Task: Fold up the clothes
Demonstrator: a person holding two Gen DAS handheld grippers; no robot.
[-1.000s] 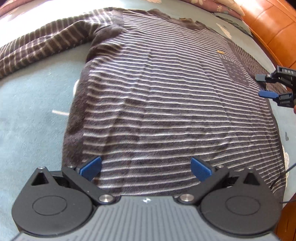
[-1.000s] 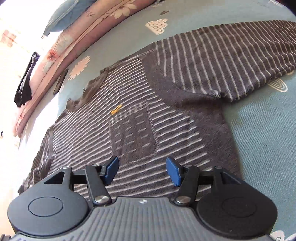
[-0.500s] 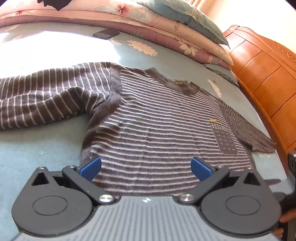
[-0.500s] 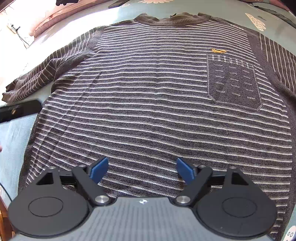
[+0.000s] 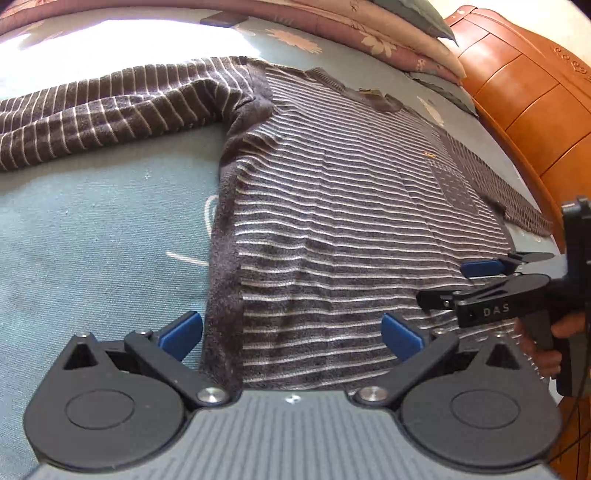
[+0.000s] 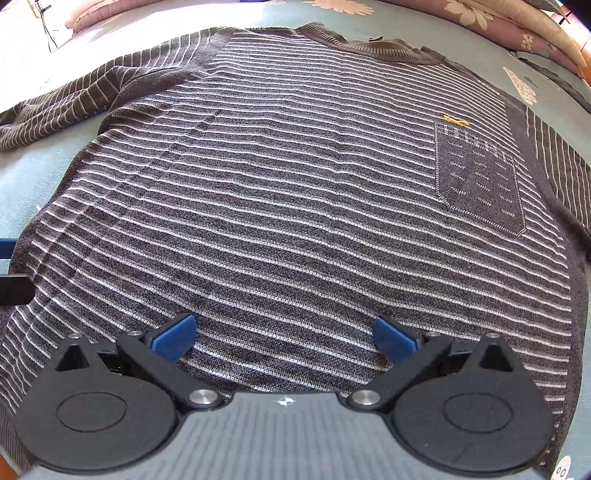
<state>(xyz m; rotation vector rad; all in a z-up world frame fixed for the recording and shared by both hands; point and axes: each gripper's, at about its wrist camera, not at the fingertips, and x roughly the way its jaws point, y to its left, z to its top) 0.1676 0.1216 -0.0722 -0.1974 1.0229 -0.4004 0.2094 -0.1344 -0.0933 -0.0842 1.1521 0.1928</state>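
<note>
Striped sweater (image 6: 295,206) flat on bed (image 5: 92,229), L gripper (image 5: 291,332) jaws apart, R gripper (image 6: 284,332) jaws opening, nothing between either.

sweater (image 6: 295,192): hem hidden behind gripper body | left sleeve (image 5: 92,110): cuff cut off at frame edge

"DAS" in pale letters on right gripper (image 5: 465,284) arm; nothing else legible.

The sweater (image 6: 295,192) is dark grey with thin white stripes and a small yellow emblem (image 6: 455,120). The bedsheet (image 5: 92,240) is teal, the headboard (image 5: 524,96) orange-brown wood, the quilts (image 5: 369,33) pink, floral.
</note>
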